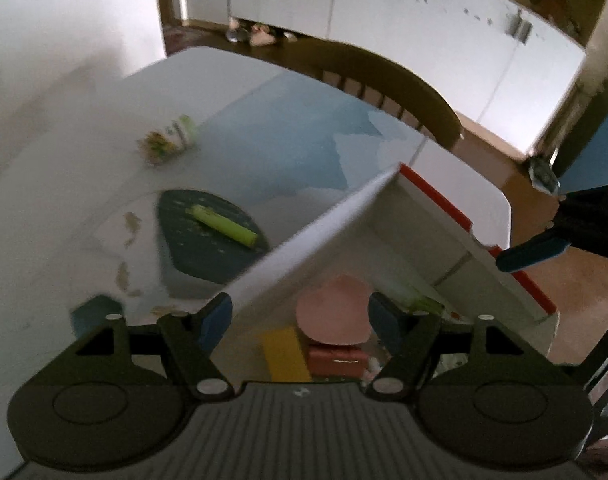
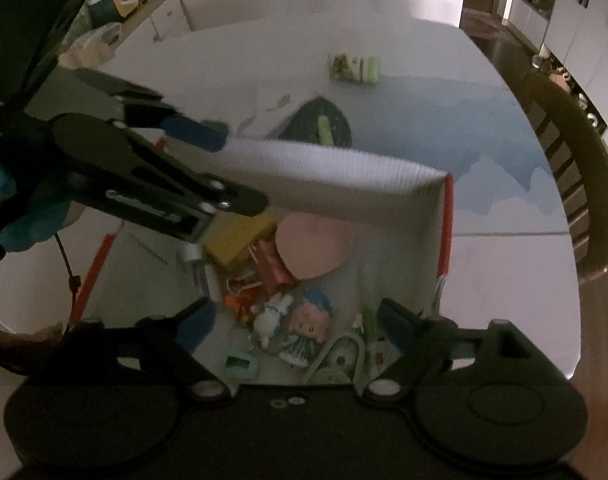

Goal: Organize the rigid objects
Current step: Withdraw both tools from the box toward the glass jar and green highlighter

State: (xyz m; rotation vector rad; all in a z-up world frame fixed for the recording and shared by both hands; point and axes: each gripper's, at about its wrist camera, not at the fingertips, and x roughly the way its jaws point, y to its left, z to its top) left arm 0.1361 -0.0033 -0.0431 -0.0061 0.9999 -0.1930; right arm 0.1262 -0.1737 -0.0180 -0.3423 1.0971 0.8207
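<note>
Box sits mid-frame on the table, already full of toys. Left tool spread wide around the box's white flap, touching it; grip unclear. Right tool wide open, empty, above the toys. Fold flap slowly, w/o snagging. Only right view shows doll; left view shows pink heart.

We see a wooden chair at the table's far edge, white cabinets behind it, shoes on the floor, and a cluttered sideboard.
</note>
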